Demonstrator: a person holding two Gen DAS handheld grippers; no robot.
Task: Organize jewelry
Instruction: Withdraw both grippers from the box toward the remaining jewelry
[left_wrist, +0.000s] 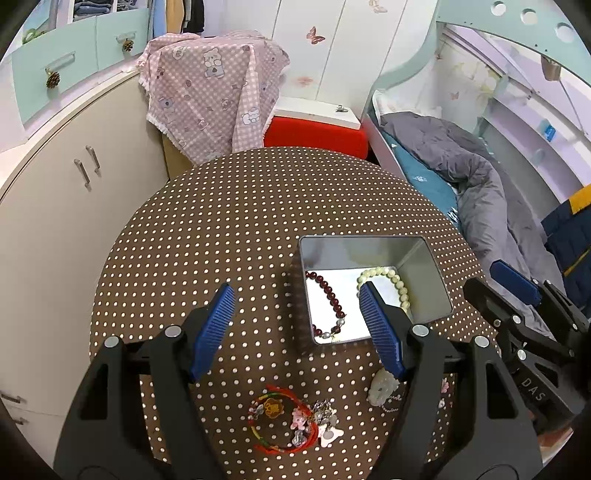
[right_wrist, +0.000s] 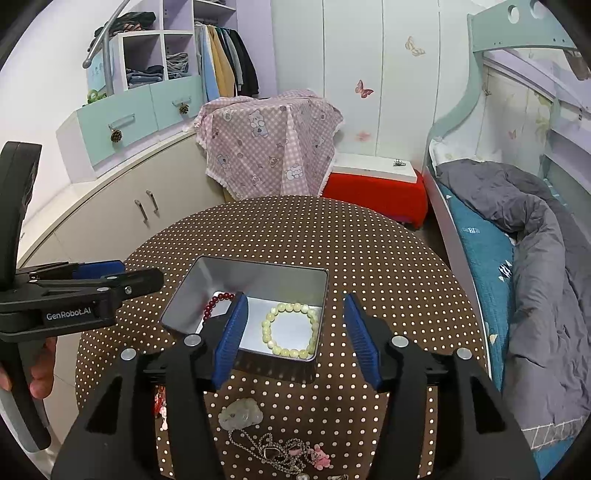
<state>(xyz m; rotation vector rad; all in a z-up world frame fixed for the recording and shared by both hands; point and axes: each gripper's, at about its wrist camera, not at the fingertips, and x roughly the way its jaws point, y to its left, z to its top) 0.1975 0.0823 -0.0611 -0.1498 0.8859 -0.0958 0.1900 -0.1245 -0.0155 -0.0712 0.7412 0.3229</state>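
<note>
Metal tin (right_wrist: 192, 295) holds two bracelets (right_wrist: 291, 332) I've sorted; both tongs (left_wrist: 295, 325) (right_wrist: 291, 339) gape empty; worktop (left_wrist: 221, 221) tangle (left_wrist: 291, 417) awaits.

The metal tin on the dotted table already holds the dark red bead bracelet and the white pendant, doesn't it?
Not quite: beside the dark red bead bracelet, the metal tin holds the pale yellow bead bracelet. The white pendant lies on the dotted table, as the right wrist view shows.
</note>
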